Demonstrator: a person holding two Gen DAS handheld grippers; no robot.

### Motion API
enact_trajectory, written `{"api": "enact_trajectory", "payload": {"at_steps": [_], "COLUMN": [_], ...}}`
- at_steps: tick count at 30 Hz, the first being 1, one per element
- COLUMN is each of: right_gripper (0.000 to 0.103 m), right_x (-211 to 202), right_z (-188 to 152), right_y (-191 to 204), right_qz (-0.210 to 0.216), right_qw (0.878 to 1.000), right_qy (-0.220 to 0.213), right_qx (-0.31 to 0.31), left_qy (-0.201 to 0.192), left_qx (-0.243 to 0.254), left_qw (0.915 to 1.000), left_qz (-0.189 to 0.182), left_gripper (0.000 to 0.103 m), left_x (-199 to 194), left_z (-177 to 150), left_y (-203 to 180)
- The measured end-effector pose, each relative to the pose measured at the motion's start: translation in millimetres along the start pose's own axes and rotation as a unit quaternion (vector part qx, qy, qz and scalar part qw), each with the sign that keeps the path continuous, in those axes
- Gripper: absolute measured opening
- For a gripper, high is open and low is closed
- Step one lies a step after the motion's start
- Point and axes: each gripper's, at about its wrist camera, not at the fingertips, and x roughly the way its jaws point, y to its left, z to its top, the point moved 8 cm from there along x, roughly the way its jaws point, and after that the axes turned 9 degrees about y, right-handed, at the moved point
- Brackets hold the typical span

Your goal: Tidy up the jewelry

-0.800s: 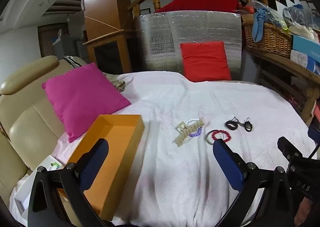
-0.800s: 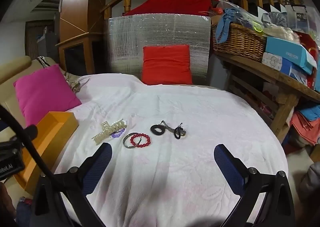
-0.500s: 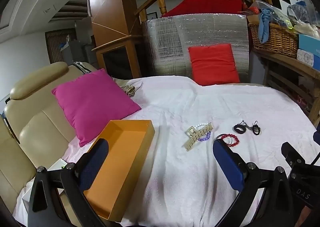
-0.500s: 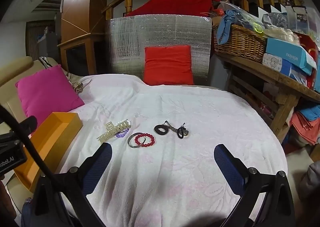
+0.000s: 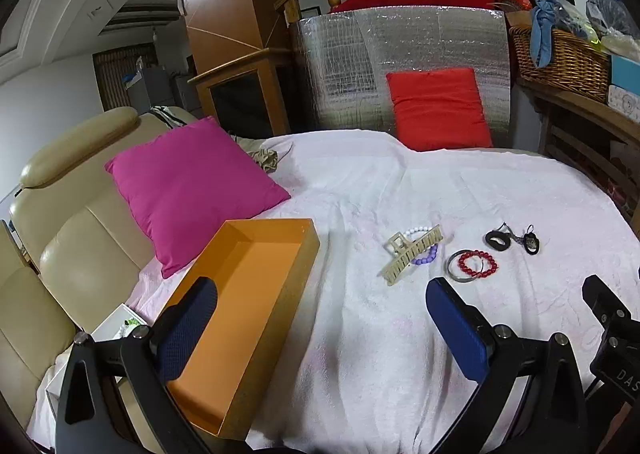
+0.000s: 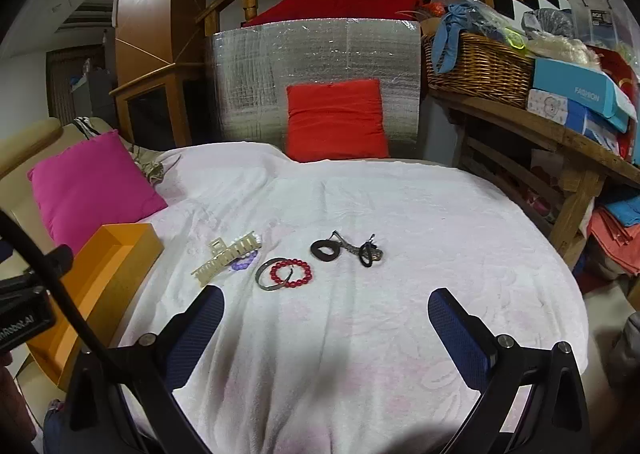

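A: The left gripper (image 5: 320, 334) hovers with jaws spread wide and nothing between them, and the right gripper (image 6: 324, 334) is just as wide and bare.

B: And the jewelry?

A: On the white blanket (image 6: 400, 214): a beige hair claw (image 6: 226, 258) lies over a purple bead bracelet (image 6: 243, 263), beside a red bead bracelet (image 6: 291, 273) (overlapping a metal bangle (image 6: 266, 278)), then black hair ties (image 6: 346, 250). The orange box (image 5: 248, 302) sits to their left.

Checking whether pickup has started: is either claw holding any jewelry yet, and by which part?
Nothing is held. The left claw and right claw are both open and empty; the red bracelet lies on the blanket.
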Motion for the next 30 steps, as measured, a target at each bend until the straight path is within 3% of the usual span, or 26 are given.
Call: {"api": "enact_trajectory", "payload": {"at_steps": [30], "right_gripper": [0.103], "right_x": [5], "right_z": [-5], "right_y": [13], "right_qz": [0.019], "right_qw": [1.000], "right_qy": [0.012], "right_qx": [0.009], "left_qy": [0.007], "left_qx": [0.005], "left_qw": [1.0000], "left_qz": [0.005], "left_gripper": [0.103], "left_x": [7], "left_z": [0], "left_y": [1]}}
